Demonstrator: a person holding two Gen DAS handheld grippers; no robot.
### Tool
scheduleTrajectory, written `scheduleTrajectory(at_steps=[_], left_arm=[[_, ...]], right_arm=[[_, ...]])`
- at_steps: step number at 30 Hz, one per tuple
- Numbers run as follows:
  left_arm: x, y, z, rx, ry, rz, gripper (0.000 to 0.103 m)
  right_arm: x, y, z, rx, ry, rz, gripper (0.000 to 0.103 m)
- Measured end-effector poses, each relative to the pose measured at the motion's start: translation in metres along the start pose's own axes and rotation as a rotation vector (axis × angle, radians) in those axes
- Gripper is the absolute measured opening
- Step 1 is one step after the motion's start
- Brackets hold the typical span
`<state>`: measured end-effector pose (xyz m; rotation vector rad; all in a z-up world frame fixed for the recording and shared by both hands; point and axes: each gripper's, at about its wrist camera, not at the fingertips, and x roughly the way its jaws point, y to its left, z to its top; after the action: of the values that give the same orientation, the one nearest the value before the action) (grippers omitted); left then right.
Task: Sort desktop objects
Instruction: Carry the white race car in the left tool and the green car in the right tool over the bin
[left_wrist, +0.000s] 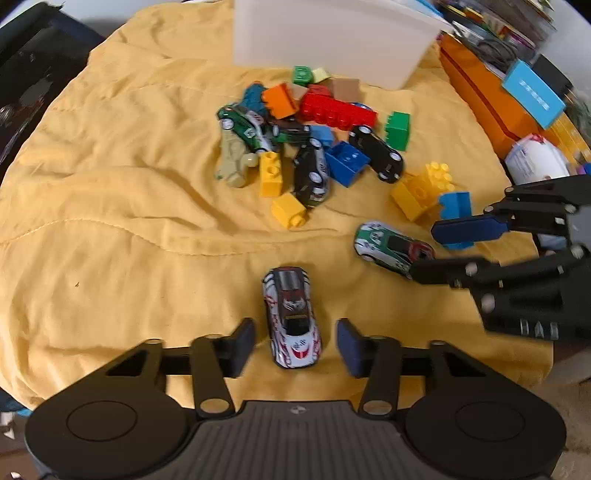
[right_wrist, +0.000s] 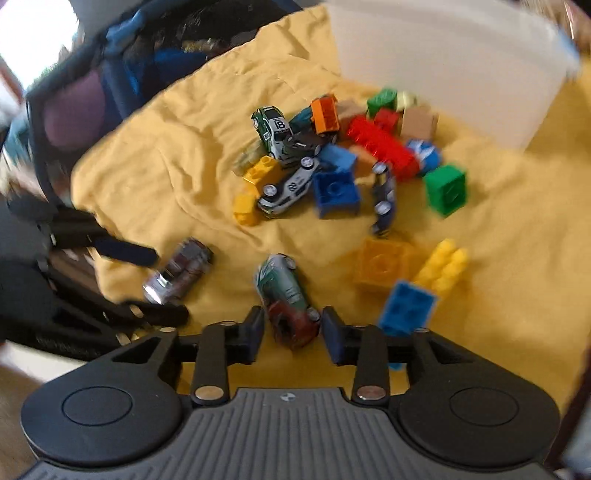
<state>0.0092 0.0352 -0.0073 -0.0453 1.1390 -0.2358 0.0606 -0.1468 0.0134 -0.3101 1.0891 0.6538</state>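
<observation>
A white toy car with red markings (left_wrist: 291, 317) lies on the yellow cloth (left_wrist: 110, 221) between the fingers of my left gripper (left_wrist: 295, 343). That gripper is open, with a gap on both sides of the car. A green, white and red toy car (right_wrist: 286, 299) lies slanted on the cloth between the fingers of my right gripper (right_wrist: 293, 328). Its pads stand close beside the car's red end, and the gripper is open. In the left wrist view this car (left_wrist: 391, 245) and the right gripper (left_wrist: 428, 251) appear at the right. A heap of toy cars and bricks (left_wrist: 310, 136) lies farther back.
A white plastic bin (left_wrist: 332, 40) stands behind the heap. Yellow bricks (right_wrist: 417, 266) and a blue brick (right_wrist: 406, 306) lie just right of my right gripper. An orange box (left_wrist: 487, 107) and other clutter line the right edge. A dark chair (right_wrist: 74, 96) stands at the far left.
</observation>
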Motion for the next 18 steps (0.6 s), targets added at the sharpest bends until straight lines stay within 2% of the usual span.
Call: scheduleTrajectory(at_steps=[1,4,6,8,10,14,18], left_arm=[[0.001,0.001,0.002,-0.004,0.006,0.004,0.039],[0.011,0.003,0.010,0.029,0.027,-0.001,0.036],[0.013,0.000,0.011,0.085,0.018,0.007,0.035],[0.015,0.003,0.017,0.094,0.011,-0.001,0.033],[0.012,0.006,0.024,0.077,0.000,-0.018,0.033],[-0.011,0.002,0.049,0.111,-0.087,-0.034,0.033],[-0.040,-0.002,0.101,0.150,-0.226,-0.024,0.033]], right_arm=[[-0.002,0.005,0.001,-0.032,-0.017,-0.012,0.040],[0.001,0.021,0.001,-0.148,-0.055,-0.063,0.045],[0.012,0.028,0.001,-0.205,-0.051,-0.100,0.045],[0.025,0.030,-0.002,-0.242,-0.014,-0.113,0.043],[0.026,0.025,-0.006,-0.222,-0.028,-0.075,0.033],[0.016,0.013,-0.003,-0.152,-0.041,-0.066,0.033],[-0.011,-0.010,0.017,-0.075,-0.126,-0.091,0.033]])
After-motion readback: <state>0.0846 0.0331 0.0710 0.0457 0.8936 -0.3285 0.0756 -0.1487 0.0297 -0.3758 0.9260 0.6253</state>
